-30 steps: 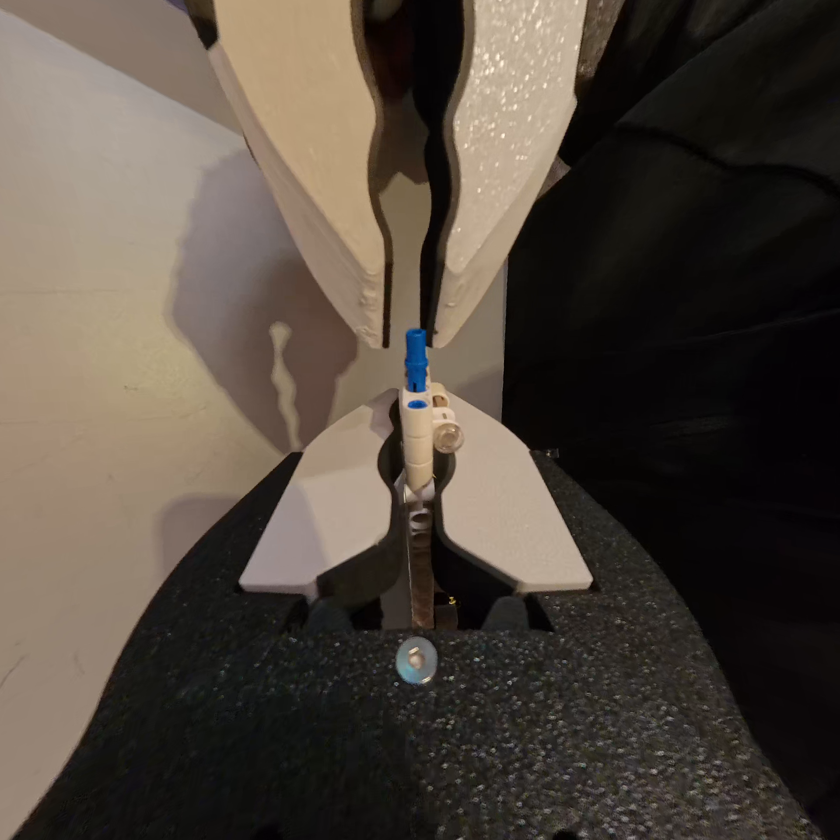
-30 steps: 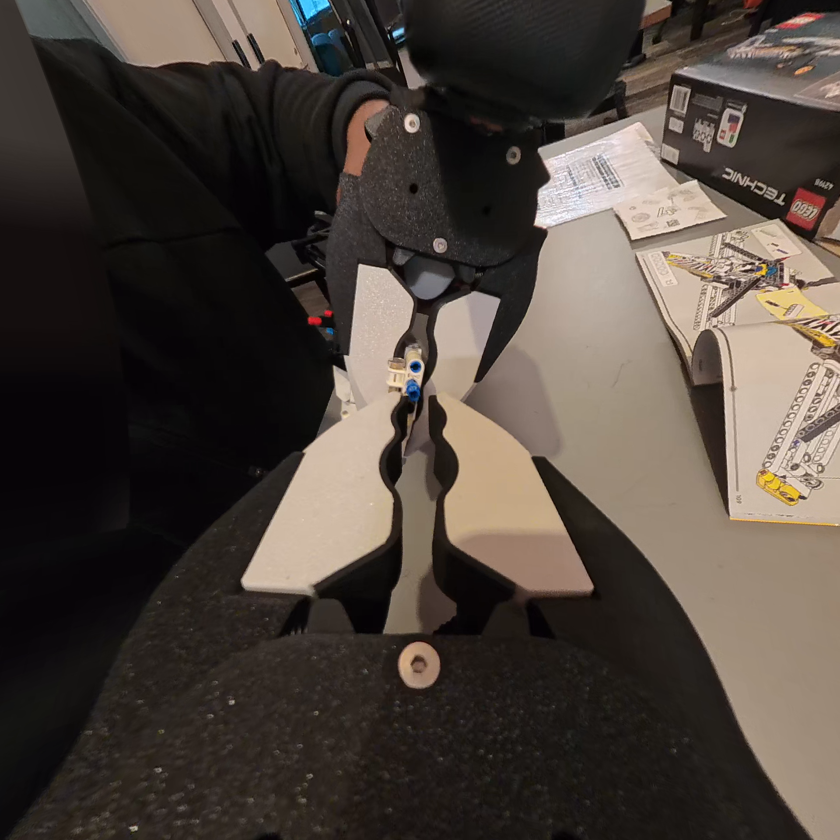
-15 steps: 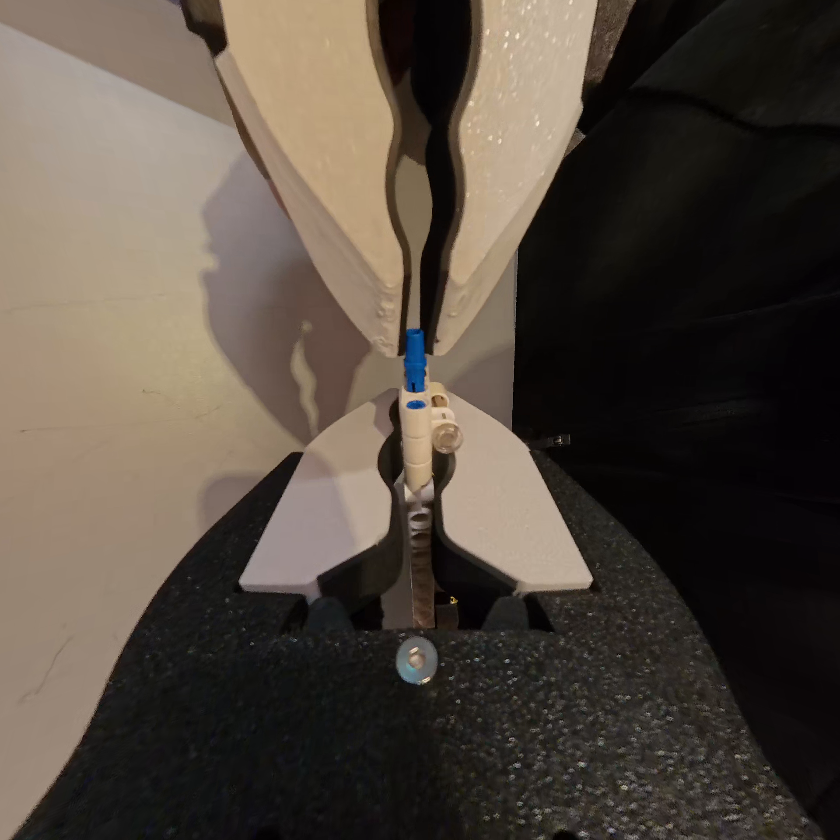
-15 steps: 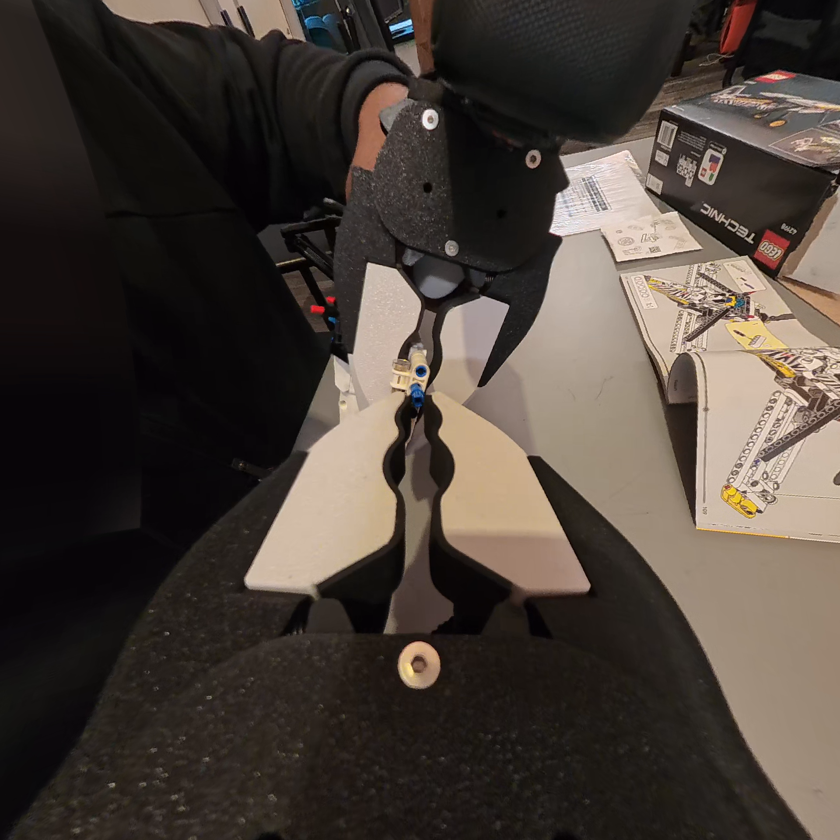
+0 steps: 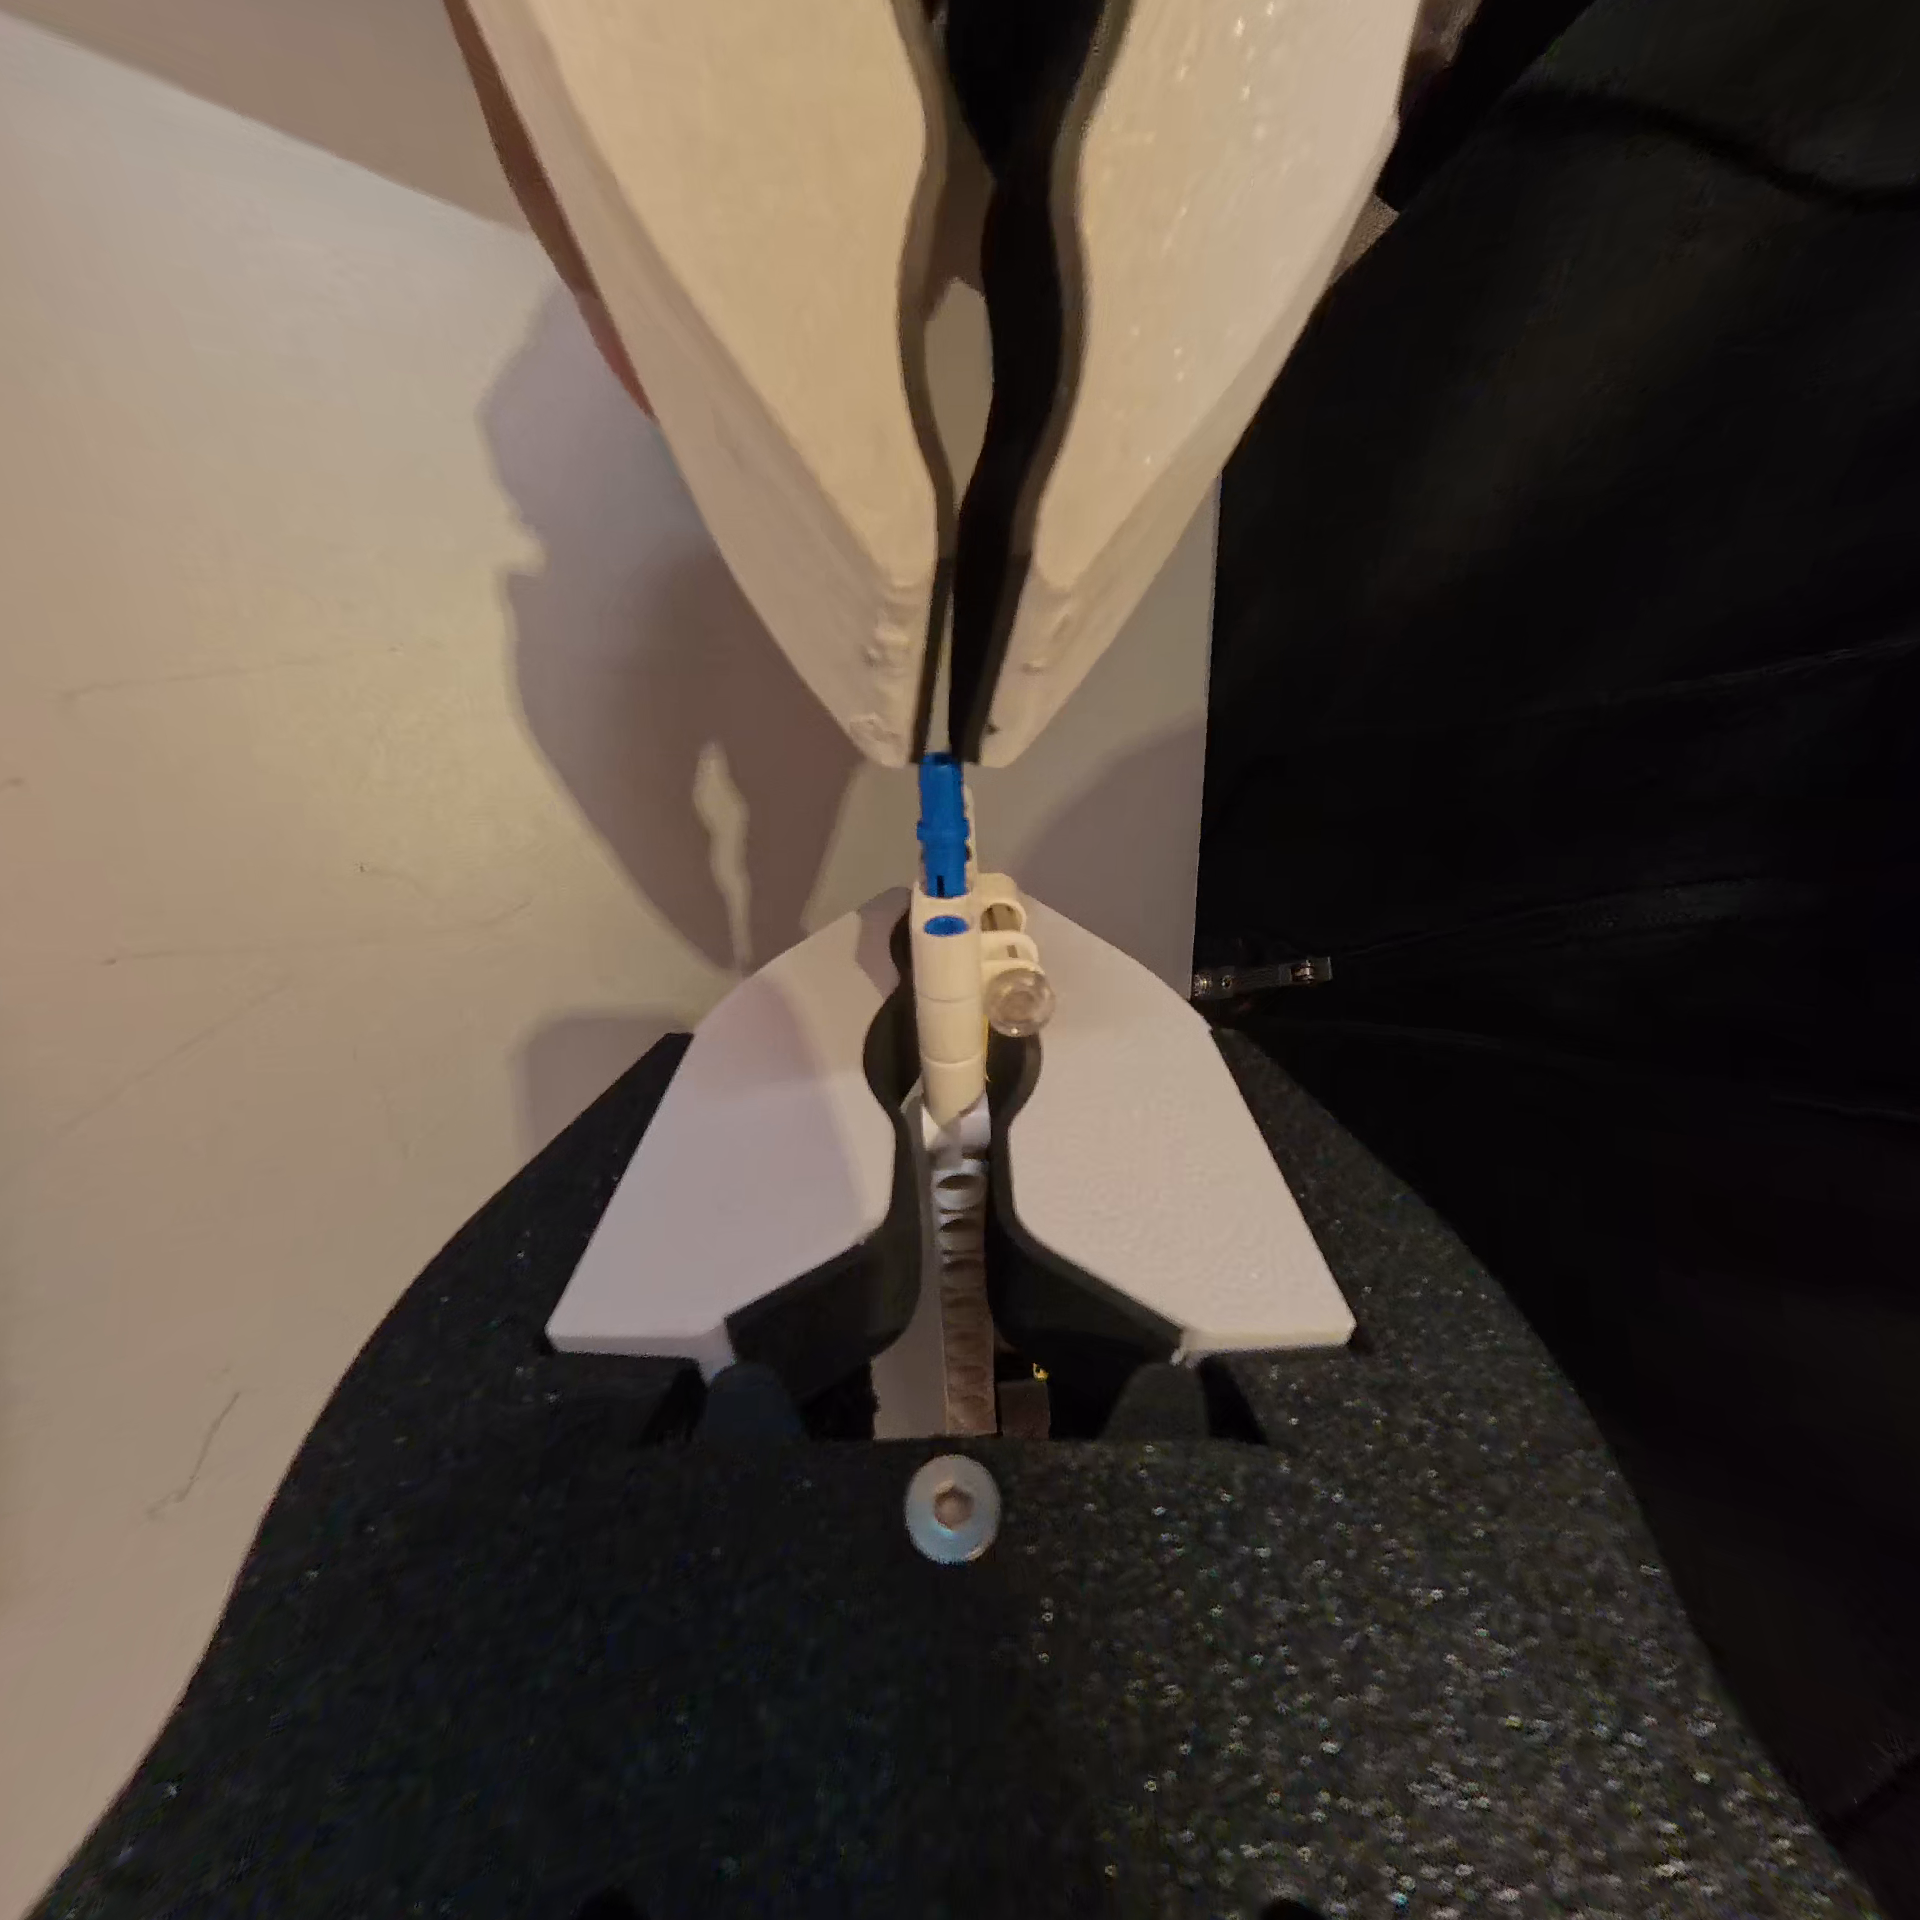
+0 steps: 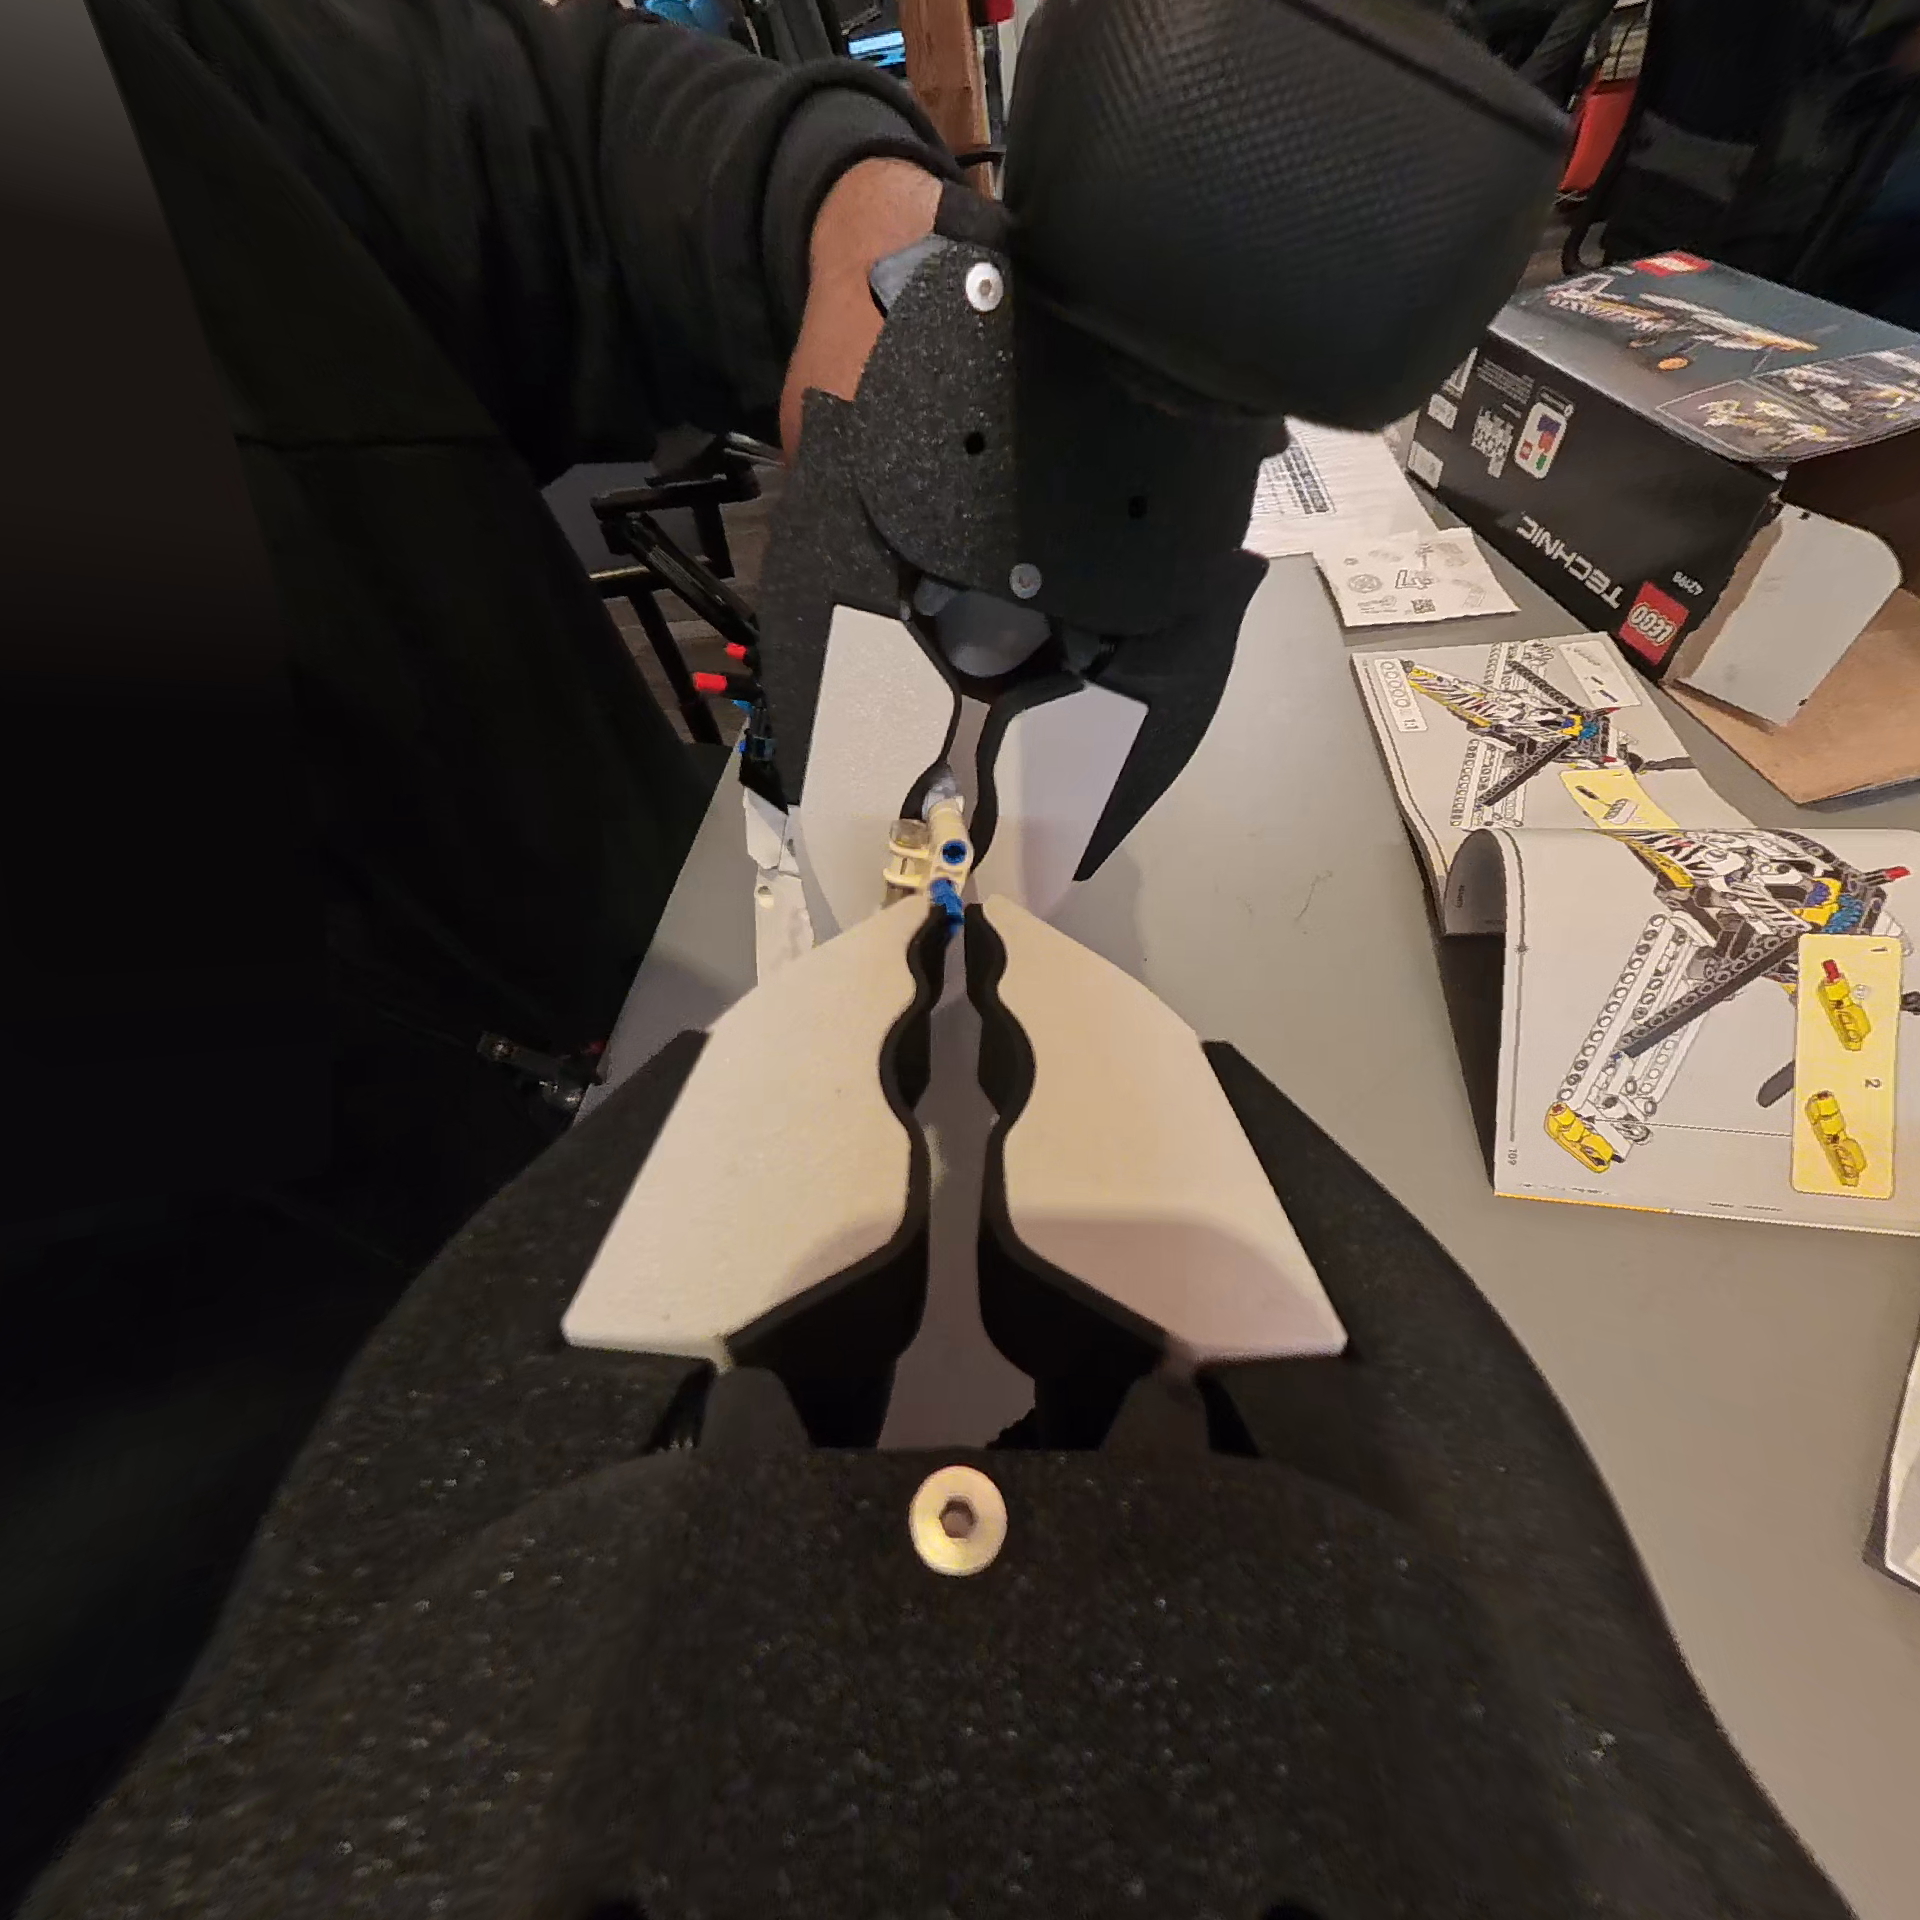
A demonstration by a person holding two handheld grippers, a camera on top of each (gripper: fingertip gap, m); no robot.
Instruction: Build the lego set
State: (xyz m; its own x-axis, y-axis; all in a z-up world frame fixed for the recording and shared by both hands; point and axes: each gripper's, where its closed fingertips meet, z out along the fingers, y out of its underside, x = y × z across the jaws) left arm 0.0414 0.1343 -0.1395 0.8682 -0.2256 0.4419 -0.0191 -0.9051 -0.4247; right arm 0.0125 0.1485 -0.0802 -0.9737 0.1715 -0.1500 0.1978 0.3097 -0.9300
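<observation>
My left gripper (image 5: pixel 951 935) is shut on a cream-white beam assembly (image 5: pixel 945 997) that has a clear round stud on its right side. A blue pin (image 5: pixel 940 821) sticks out of the assembly's far end. My right gripper (image 5: pixel 951 743) comes from the opposite side, tip to tip with the left one. Its black pads are closed on the outer end of the blue pin. In the right wrist view the right gripper (image 6: pixel 951 914) pinches the blue pin (image 6: pixel 943 894) at its very tips. The assembly (image 6: pixel 940 847) sits just beyond, in the left gripper (image 6: pixel 961 831). Both are held above the table edge.
A grey table (image 6: pixel 1299 1039) carries an open instruction booklet (image 6: pixel 1662 987), a dark toy box (image 6: pixel 1662 436) and paper sheets (image 6: pixel 1403 582) at the right. A person's black sleeve (image 6: pixel 468 416) fills the left. A small white part (image 6: pixel 774 862) lies at the table edge. The left gripper's tips are roughly 7 centimeters from the right gripper's.
My right gripper moved in onto the blue pin and its jaws narrowed until the pads closed on the pin's end. My left gripper kept its hold on the assembly.
</observation>
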